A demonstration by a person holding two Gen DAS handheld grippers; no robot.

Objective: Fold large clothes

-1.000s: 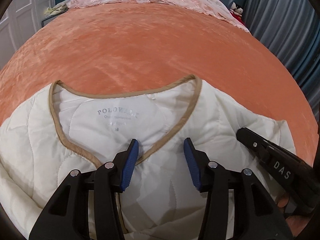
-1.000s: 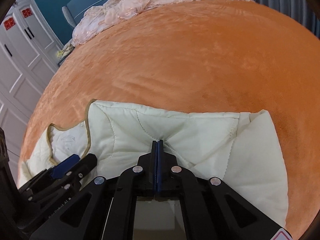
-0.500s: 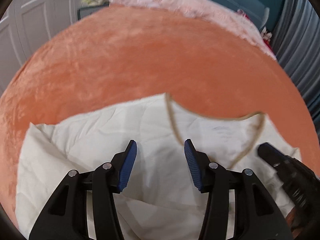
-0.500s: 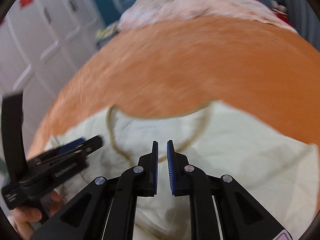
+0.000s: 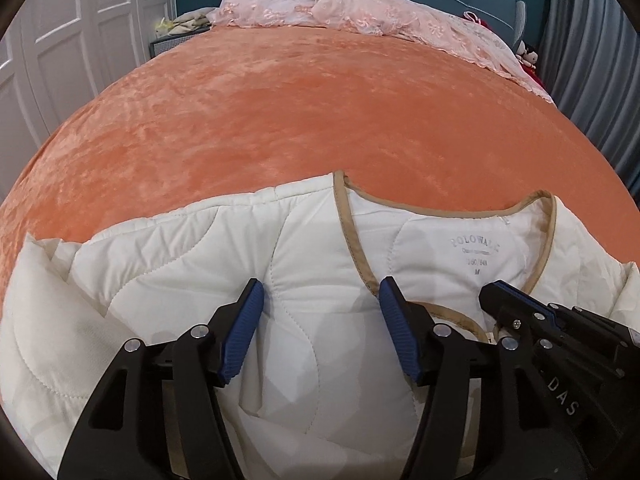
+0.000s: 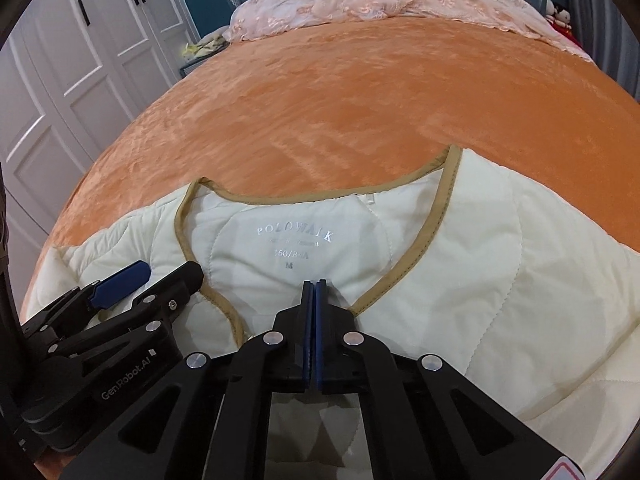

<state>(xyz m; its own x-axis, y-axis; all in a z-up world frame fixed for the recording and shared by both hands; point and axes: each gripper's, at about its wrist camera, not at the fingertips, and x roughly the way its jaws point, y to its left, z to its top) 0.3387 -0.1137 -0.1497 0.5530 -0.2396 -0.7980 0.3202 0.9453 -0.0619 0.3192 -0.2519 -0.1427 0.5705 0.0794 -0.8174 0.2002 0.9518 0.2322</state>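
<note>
Left gripper (image 5: 320, 312), jaws wide apart, empty, over the cream quilted jacket (image 5: 168, 280). Right gripper (image 6: 315, 286), pads pressed together, nothing visibly between them, at the tan-trimmed neckline (image 6: 444, 200). Jacket lies on the orange bedspread (image 5: 320, 112); pink quilt (image 5: 352, 12) beyond.

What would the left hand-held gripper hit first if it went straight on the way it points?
Probably the cream quilted jacket: the left hand-held gripper is open just above its front panel, beside the tan neckline trim. Its height above the fabric is unclear.

Black hand-held gripper (image 5: 320, 328), blue ribbed pads (image 5: 240, 332), silver screws.
</note>
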